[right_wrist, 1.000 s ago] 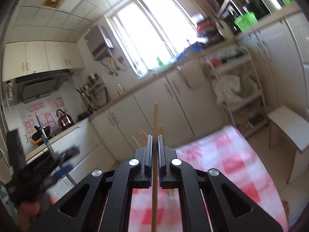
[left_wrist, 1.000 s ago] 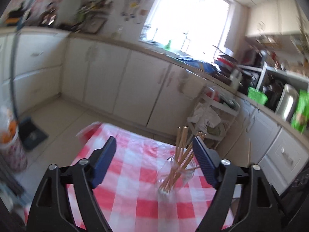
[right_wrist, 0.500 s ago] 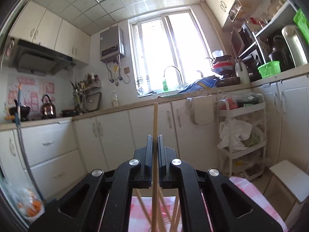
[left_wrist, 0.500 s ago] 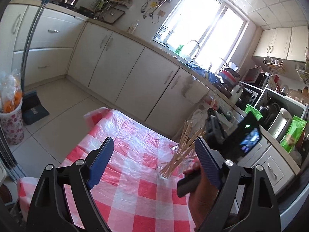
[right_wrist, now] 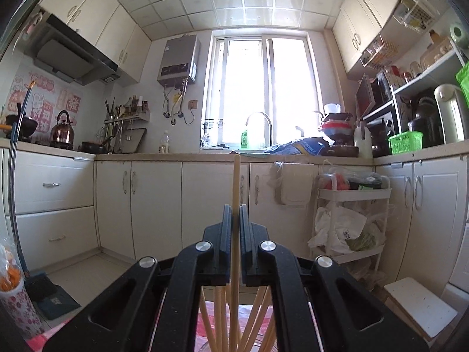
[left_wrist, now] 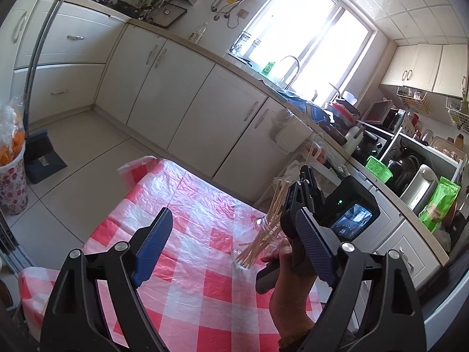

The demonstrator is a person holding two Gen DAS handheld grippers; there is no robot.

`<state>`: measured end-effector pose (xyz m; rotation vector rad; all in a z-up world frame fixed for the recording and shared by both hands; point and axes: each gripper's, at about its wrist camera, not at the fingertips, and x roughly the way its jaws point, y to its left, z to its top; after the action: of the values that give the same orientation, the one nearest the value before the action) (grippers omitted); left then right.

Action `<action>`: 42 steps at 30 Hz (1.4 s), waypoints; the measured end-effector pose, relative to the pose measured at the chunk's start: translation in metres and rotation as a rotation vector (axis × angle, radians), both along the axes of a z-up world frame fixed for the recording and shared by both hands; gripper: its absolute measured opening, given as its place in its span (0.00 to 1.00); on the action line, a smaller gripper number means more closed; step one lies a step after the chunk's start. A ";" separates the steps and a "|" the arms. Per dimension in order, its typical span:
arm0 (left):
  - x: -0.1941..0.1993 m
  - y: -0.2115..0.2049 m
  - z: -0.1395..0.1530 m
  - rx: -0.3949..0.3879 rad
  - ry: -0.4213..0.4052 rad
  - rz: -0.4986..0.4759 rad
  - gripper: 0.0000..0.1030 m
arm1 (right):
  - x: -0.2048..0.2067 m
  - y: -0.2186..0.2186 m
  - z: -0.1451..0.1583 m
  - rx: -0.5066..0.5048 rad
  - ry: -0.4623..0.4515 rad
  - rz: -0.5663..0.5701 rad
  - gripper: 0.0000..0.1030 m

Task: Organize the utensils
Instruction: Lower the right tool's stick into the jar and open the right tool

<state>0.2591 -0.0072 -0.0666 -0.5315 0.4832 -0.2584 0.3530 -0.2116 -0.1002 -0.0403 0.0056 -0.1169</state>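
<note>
On the left, the left gripper (left_wrist: 231,243) hangs over the desk (left_wrist: 187,202) in its red-and-white checked cloth, jaws spread wide and holding nothing. Right of centre a clear glass jar (left_wrist: 258,246) stands on the cloth with a fan of wooden chopsticks (left_wrist: 269,220) leaning in it. Directly above the jar, the right gripper (right_wrist: 235,214) has its jaws pinched on a single upright chopstick (right_wrist: 236,182), whose lower end reaches down among the others.

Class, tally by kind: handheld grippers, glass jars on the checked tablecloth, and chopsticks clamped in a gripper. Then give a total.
Black two-finger grippers: 2 (left gripper open, right gripper shut)
Clear glass jar: 1
Pale wooden chopstick clamped in right gripper: 1
Total: 4
</note>
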 end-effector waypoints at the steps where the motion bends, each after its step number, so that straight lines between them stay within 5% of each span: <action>1: 0.000 0.000 0.000 0.001 0.000 0.001 0.80 | -0.001 0.001 -0.001 -0.011 -0.003 -0.006 0.06; 13: 0.001 -0.004 -0.003 0.016 0.010 0.005 0.80 | -0.015 0.005 -0.019 -0.063 0.049 -0.006 0.07; 17: 0.000 -0.007 -0.003 0.031 0.009 0.011 0.80 | -0.022 0.005 -0.019 -0.053 0.060 0.005 0.28; 19: 0.000 -0.008 -0.003 0.041 0.009 0.014 0.80 | -0.026 0.004 -0.015 -0.041 0.064 0.011 0.28; 29: -0.007 -0.008 -0.003 0.063 0.018 0.026 0.80 | -0.028 -0.009 0.062 0.022 -0.012 0.026 0.41; 33: -0.009 -0.008 -0.002 0.071 0.016 0.025 0.80 | 0.020 -0.016 0.089 0.041 0.140 0.022 0.41; 37: -0.006 -0.003 -0.005 0.056 0.037 0.034 0.80 | 0.051 -0.020 0.069 0.025 0.384 -0.010 0.36; 42: -0.009 -0.003 -0.005 0.056 0.035 0.038 0.80 | 0.025 -0.025 0.056 0.080 0.379 0.025 0.36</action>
<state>0.2500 -0.0107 -0.0711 -0.4907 0.5118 -0.1987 0.3784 -0.2364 -0.0442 0.0174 0.3884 -0.0829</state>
